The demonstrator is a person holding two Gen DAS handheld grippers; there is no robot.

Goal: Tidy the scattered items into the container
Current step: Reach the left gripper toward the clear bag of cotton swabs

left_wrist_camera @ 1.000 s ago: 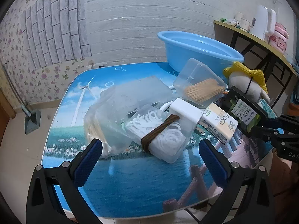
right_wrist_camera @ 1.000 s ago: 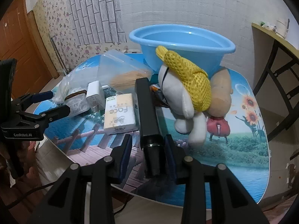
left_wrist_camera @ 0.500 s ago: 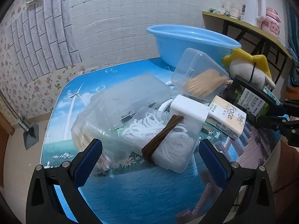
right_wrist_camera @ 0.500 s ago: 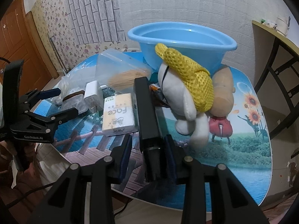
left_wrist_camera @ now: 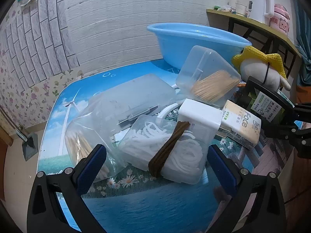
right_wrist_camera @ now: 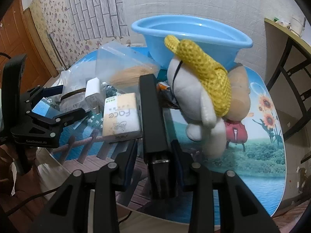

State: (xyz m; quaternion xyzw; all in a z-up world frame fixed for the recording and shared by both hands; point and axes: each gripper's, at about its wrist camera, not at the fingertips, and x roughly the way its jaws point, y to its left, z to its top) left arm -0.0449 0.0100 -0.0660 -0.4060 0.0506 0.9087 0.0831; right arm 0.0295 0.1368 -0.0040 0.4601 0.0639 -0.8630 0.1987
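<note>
A blue basin (left_wrist_camera: 196, 42) stands at the table's back; it also shows in the right wrist view (right_wrist_camera: 190, 36). My left gripper (left_wrist_camera: 155, 163) is open, its fingers either side of a clear box of white floss picks (left_wrist_camera: 171, 151) bound with a brown band. My right gripper (right_wrist_camera: 153, 155) is shut on a long black box (right_wrist_camera: 151, 112), also seen in the left wrist view (left_wrist_camera: 272, 101). Around lie a toothpick box (left_wrist_camera: 210, 79), a white charger (left_wrist_camera: 200, 114), a "Face" tissue pack (right_wrist_camera: 120, 116) and a white plush with a yellow hat (right_wrist_camera: 196, 89).
A clear flat case (left_wrist_camera: 136, 95) and a plastic bag of sticks (left_wrist_camera: 83, 136) lie left of the floss box. A shelf with a kettle (left_wrist_camera: 260, 2) stands at the right. The left gripper (right_wrist_camera: 48, 114) shows in the right wrist view, at the table's near edge.
My left gripper has moved forward and closer to the floss box, which now sits between its fingers. My right gripper has kept its hold on the black box and barely moved.
</note>
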